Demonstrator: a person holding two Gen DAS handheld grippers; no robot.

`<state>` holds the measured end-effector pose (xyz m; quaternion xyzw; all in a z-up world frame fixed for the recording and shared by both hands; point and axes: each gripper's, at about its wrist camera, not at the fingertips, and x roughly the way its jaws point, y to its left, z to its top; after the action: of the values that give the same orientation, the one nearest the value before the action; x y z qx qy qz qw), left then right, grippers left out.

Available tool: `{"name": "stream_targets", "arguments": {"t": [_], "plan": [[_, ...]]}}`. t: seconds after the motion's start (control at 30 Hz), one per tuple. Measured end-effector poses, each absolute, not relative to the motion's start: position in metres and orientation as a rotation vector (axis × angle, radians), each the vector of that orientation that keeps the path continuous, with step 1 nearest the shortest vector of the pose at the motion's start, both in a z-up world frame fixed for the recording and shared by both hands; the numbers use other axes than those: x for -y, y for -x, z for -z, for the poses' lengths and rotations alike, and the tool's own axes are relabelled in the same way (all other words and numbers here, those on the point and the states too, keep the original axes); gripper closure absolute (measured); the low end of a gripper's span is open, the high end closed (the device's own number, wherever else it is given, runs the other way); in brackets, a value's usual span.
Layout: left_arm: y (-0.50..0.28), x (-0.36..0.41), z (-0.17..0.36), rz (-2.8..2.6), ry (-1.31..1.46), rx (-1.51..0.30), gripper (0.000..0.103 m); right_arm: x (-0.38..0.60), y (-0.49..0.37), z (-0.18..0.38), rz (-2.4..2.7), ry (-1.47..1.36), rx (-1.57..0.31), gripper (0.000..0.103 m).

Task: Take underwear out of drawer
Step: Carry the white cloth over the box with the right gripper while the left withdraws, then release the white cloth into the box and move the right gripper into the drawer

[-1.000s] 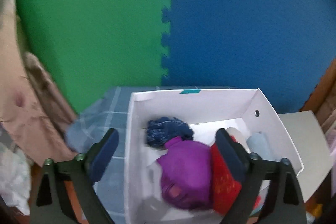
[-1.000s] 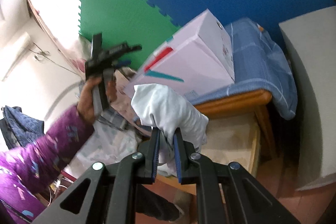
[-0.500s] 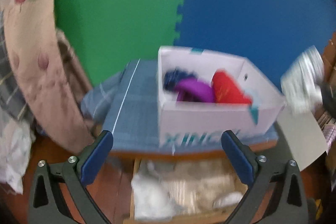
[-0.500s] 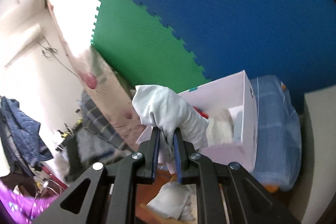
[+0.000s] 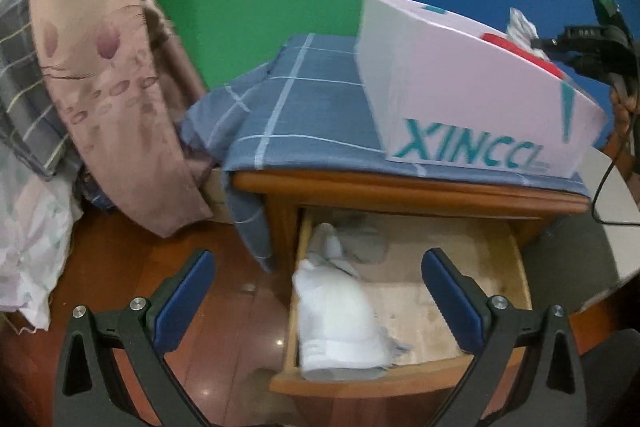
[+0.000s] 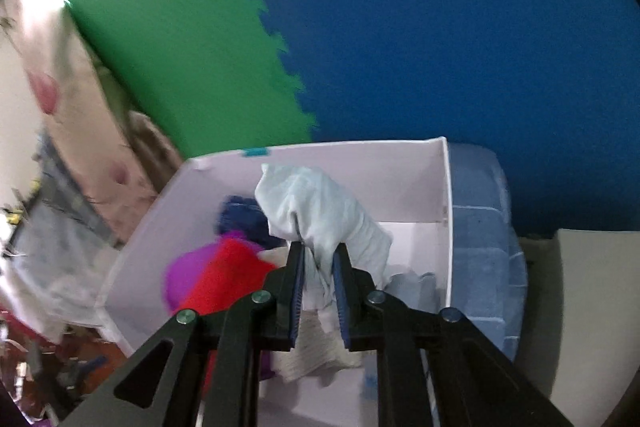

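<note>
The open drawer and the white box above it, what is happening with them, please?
A person with a gripper in each hand is moving underwear from the drawer to the white box. The right gripper holds a pale garment over the box. The left gripper, open and empty, points at the white garments in the drawer.

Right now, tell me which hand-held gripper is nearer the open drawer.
Left. The left hand-held gripper hangs open just above the drawer; the right hand-held gripper holds a pale garment over the white box.
</note>
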<state>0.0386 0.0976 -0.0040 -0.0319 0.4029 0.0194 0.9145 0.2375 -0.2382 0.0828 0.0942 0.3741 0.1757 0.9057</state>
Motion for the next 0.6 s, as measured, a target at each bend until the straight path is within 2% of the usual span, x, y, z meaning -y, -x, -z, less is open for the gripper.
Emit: {"name": "stream_targets", "arguments": {"t": [0.13, 0.23, 0.37, 0.47, 0.6], "plan": [[-0.042, -0.117, 0.006, -0.078, 0.134, -0.831, 0.001, 0.237, -0.228, -0.085, -0.32, -0.207, -0.697, 0.086], [-0.042, -0.133, 0.009, -0.085, 0.216, -0.836, 0.001, 0.226, -0.17, -0.11, -0.454, -0.184, -0.485, 0.084], [-0.037, -0.149, 0.01, -0.105, 0.296, -0.814, 0.001, 0.175, -0.072, -0.111, -0.676, 0.055, -0.389, 0.085], [-0.031, -0.152, 0.006, -0.12, 0.308, -0.794, 0.001, 0.128, -0.023, -0.064, -0.768, 0.297, -0.509, 0.085], [-0.027, -0.147, 0.005, -0.11, 0.285, -0.8, 0.001, 0.071, -0.008, 0.022, -0.777, 0.561, -0.693, 0.087]]}}
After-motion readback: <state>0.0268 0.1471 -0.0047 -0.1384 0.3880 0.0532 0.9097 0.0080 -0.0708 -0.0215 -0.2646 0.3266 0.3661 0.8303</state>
